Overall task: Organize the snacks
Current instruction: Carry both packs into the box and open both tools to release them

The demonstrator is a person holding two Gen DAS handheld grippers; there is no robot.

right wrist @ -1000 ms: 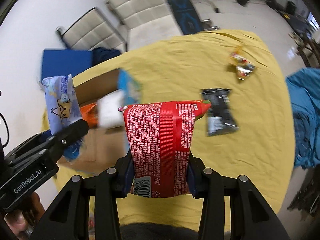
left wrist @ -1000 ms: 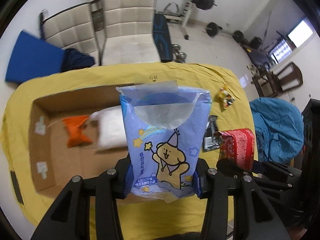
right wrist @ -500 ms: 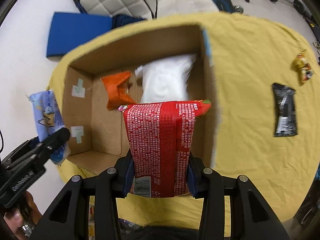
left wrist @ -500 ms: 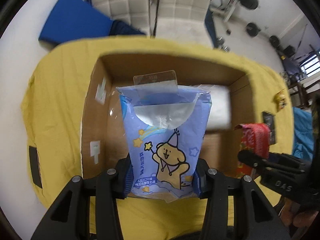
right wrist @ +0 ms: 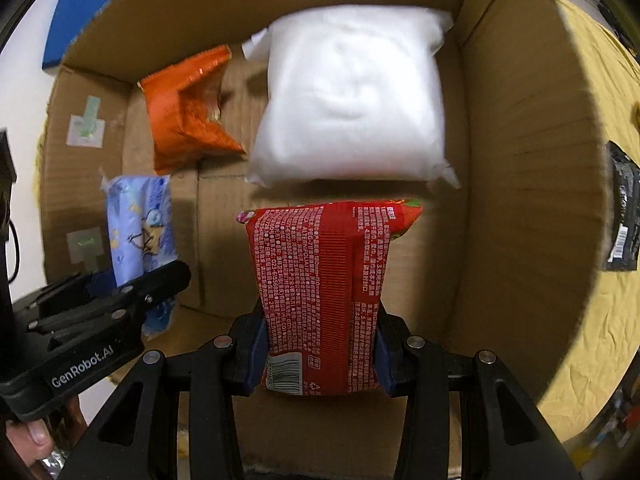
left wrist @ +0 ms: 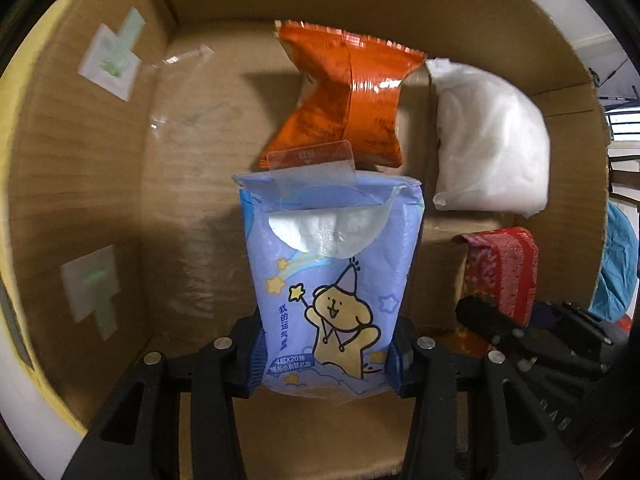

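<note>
My left gripper is shut on a blue tissue pack with a cartoon bear, held down inside the cardboard box. My right gripper is shut on a red snack bag, also held inside the box. On the box floor lie an orange snack bag and a white packet. The right wrist view shows the same orange bag, the white packet and the blue tissue pack in the left gripper. The red bag shows at the left view's right side.
A black packet lies on the yellow tablecloth outside the box's right wall. A blue mat lies on the floor beyond the box. A person's thumb shows at the lower left.
Both grippers have dropped from above the box down into it, each still holding its pack. The box walls now fill both views.
</note>
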